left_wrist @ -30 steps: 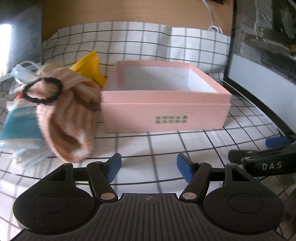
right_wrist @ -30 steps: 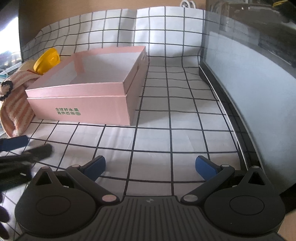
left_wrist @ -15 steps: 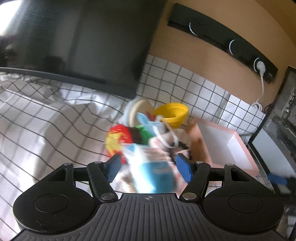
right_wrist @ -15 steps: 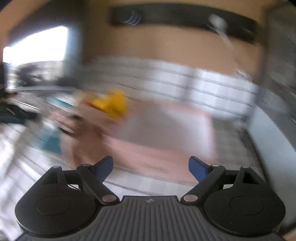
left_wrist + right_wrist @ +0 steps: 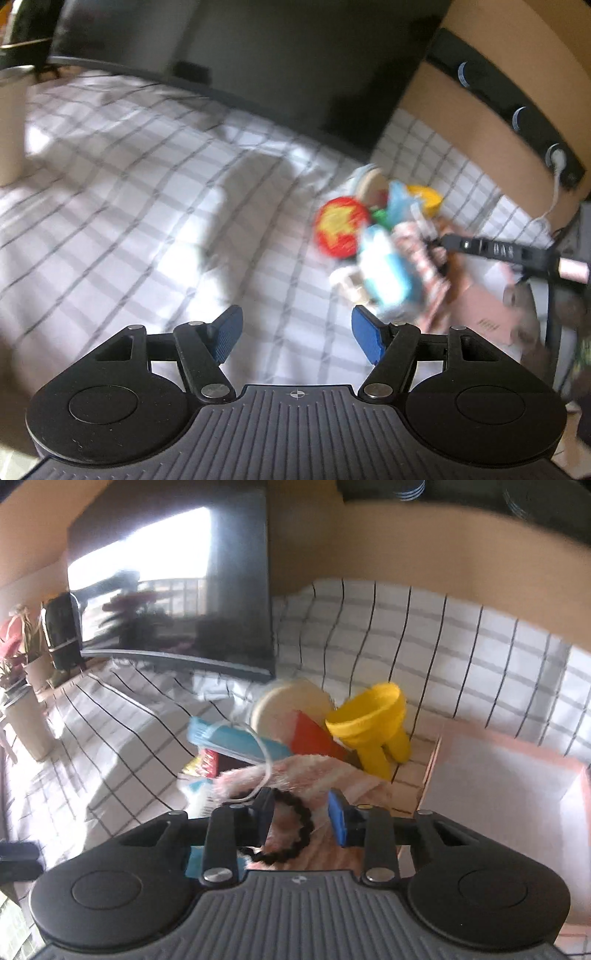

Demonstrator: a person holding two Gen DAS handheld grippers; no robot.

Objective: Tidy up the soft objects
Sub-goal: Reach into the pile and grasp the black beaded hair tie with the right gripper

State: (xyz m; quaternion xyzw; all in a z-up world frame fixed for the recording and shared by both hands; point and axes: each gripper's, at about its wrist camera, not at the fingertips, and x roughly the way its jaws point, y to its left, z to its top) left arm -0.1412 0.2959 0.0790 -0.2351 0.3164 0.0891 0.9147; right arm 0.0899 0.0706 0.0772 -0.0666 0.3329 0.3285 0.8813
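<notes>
Checked cloth backs right hand-held gripper lettered "DAS".

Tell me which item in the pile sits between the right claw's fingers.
The black braided hair tie lying on the pink-and-white striped fuzzy cloth. The right claw is closing around it; the yellow funnel and blue packet lie farther back.

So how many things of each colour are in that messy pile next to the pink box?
Yellow: 1, the funnel
Blue: 1, the mask
Black: 1, the hair tie
Pink striped: 1, the sock
Cream: 1, the round pad
Red and yellow: 1, the ball
Total: 6 I can tell apart; the rest is too blurred.
</notes>
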